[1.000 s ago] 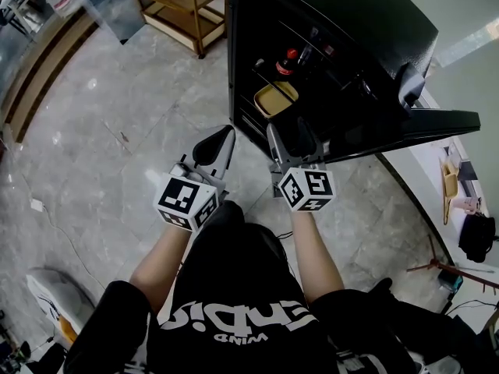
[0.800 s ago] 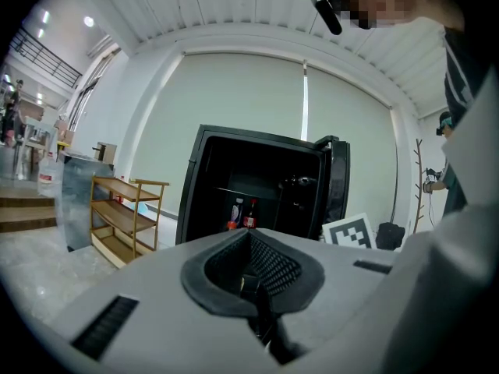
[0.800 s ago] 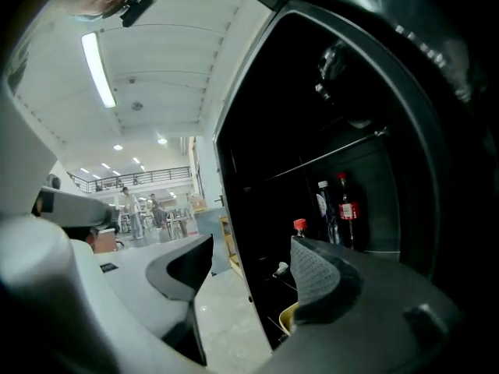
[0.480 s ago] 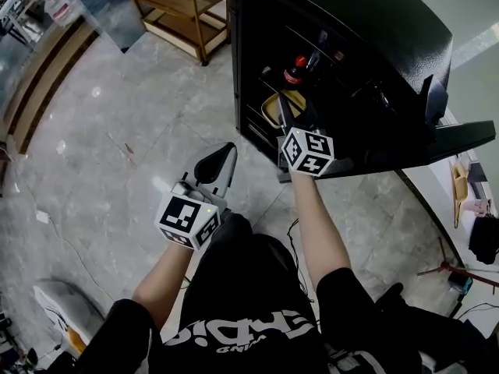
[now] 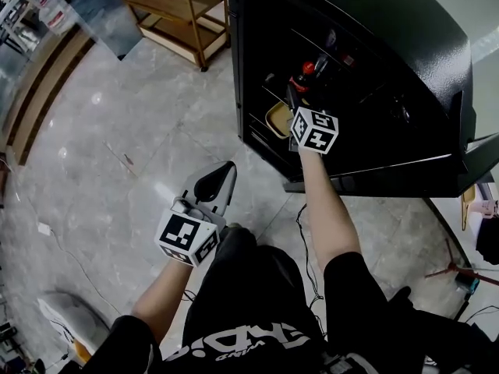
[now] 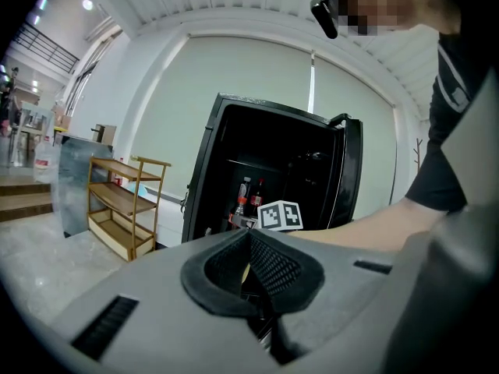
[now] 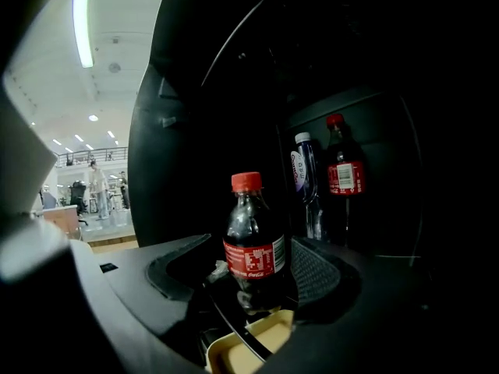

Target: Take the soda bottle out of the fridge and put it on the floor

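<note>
Soda bottle (image 7: 251, 244): upright in fridge (image 5: 374, 45), between parted jaws of right tool (image 7: 253, 269). Left tool (image 6: 250, 237): closed, empty.

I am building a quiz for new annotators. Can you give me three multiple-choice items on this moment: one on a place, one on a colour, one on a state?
1. Where is the right gripper?
A. Over the wooden shelf
B. Reaching into the open fridge
C. Resting on the floor

2. What colour is the cap of the soda bottle that stands between the right gripper's jaws?
A. Blue
B. Green
C. Red

3. How do the left gripper's jaws stand?
A. Together, holding nothing
B. Clamped on a bottle
C. Spread wide

Answers:
1 B: the head view shows it inside the fridge opening.
2 C: the right gripper view shows a red cap.
3 A: the left gripper view shows the tips meeting with nothing between them.
</note>
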{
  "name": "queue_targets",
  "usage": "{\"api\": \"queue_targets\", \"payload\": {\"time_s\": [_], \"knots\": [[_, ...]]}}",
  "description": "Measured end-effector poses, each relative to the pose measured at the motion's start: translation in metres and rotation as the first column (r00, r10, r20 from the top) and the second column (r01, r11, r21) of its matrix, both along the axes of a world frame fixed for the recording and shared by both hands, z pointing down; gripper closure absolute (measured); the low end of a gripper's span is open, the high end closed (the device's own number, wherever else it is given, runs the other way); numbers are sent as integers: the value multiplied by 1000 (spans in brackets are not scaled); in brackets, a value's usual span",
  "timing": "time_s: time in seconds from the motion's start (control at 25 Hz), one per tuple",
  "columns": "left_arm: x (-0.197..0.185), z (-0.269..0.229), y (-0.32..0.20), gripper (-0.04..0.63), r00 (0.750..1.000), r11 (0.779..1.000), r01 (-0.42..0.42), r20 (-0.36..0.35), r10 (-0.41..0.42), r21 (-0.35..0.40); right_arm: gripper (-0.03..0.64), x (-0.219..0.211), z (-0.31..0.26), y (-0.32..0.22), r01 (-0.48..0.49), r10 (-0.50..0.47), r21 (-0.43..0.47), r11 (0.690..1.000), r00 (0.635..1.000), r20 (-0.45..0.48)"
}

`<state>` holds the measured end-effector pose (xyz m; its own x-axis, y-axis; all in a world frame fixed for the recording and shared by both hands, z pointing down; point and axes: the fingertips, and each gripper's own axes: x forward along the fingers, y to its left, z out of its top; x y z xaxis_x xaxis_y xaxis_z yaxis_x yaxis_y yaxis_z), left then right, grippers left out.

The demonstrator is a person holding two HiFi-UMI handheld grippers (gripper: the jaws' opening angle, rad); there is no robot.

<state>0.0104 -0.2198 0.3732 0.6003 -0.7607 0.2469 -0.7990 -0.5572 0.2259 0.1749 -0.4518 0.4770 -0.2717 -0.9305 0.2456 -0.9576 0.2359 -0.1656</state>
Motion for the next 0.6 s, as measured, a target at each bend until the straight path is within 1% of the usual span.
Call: {"api": "queue_targets", "payload": {"time_s": [0.16,0.36,0.48,0.6], "knots": [[-4,10,-3,589,1000,1000,-3,6,3,-10,305,-2,9,-18,8,-8,13,1000,1000,-5],[-6,24,3,589,1000,999,-18,14,18,-50,305,-5,15,-27,31,-29,32,999,998,-64],[-7,29,4,589,1000,998,-16,8,16,-54,305,-4,14,-28,25,-22,42,999,997,-77],[-9,31,5,589,1000,998,-11,5,11,-60,305,-3,15,-26,10,-8,25,1000,996,-88]]}}
